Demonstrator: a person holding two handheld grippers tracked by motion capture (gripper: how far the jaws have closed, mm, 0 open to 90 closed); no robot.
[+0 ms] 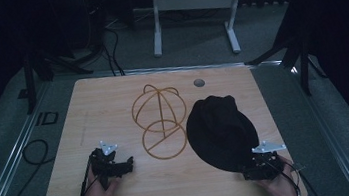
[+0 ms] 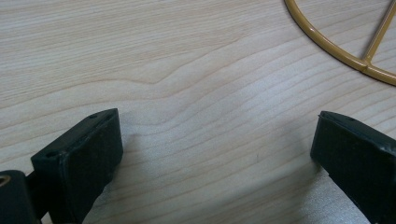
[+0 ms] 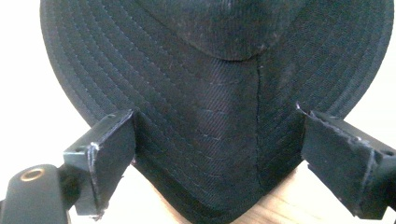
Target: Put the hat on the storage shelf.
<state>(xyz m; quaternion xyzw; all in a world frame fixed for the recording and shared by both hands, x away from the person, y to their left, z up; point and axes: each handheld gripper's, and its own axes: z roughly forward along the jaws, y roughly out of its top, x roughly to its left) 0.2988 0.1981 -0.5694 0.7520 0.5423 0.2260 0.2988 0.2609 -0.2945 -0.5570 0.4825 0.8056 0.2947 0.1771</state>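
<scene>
The black hat (image 1: 221, 131) lies at lower right of the table (image 1: 112, 100), beside the wire stand (image 1: 160, 121). The right gripper (image 3: 217, 140) straddles its brim, jaws wide; it should close squarely before lifting. The left gripper (image 2: 212, 144) hangs wide, empty.

Both tools are black. The left gripper (image 1: 126, 164) and the right gripper (image 1: 260, 164) each carry a grey three-cornered plate on top and trail a dark cable. Their jaws are blocky, with small screw holes; a brass eyelet sits beside one jaw. A dark sleeve covers the left forearm.
</scene>
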